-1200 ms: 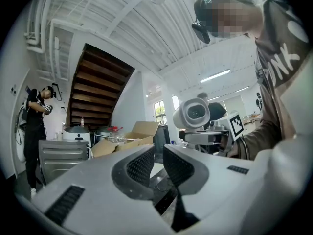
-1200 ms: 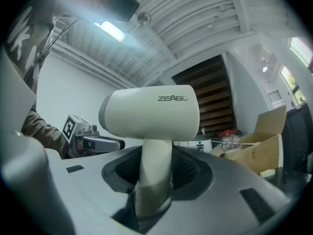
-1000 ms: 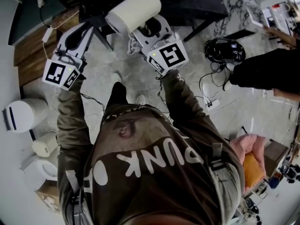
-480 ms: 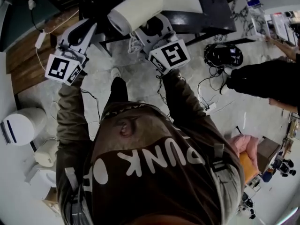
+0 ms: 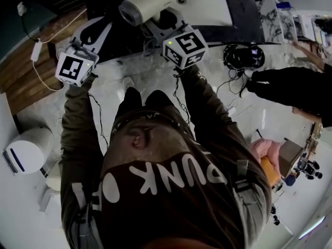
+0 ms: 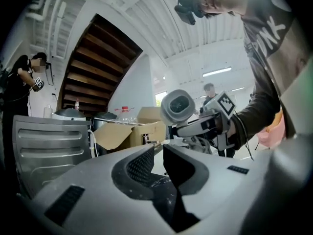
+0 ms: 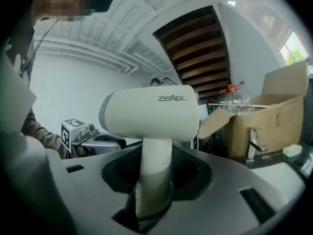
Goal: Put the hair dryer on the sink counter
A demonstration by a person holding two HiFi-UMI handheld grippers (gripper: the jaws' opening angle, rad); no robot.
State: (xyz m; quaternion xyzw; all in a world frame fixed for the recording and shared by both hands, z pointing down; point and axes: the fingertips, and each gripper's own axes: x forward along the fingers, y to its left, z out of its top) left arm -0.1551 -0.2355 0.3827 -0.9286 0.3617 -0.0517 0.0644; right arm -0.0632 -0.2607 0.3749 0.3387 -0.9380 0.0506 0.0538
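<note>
A cream hair dryer [image 5: 145, 4] stands upright with its handle clamped in my right gripper [image 5: 165, 24]. In the right gripper view the hair dryer [image 7: 151, 114] fills the middle, its handle running down between the dark pads of the right gripper [image 7: 155, 177]. It hangs at the near edge of the sink counter [image 5: 241, 14], beside the white basin [image 5: 207, 4]. My left gripper [image 5: 95, 31] is to the left of the dryer, jaws together and empty. In the left gripper view the left gripper [image 6: 159, 153] points at the hair dryer [image 6: 178, 106].
A faucet [image 7: 252, 143] and an open cardboard box [image 7: 274, 116] stand on the counter. A black headset [image 5: 244, 56] with cables lies on the floor to the right, near another person's dark sleeve [image 5: 290, 90]. A white round bin [image 5: 23, 152] stands at the left.
Both grippers have moved forward toward the sink counter, which now lies closer under them. The dryer stays in the right gripper; the left jaws stay together.
</note>
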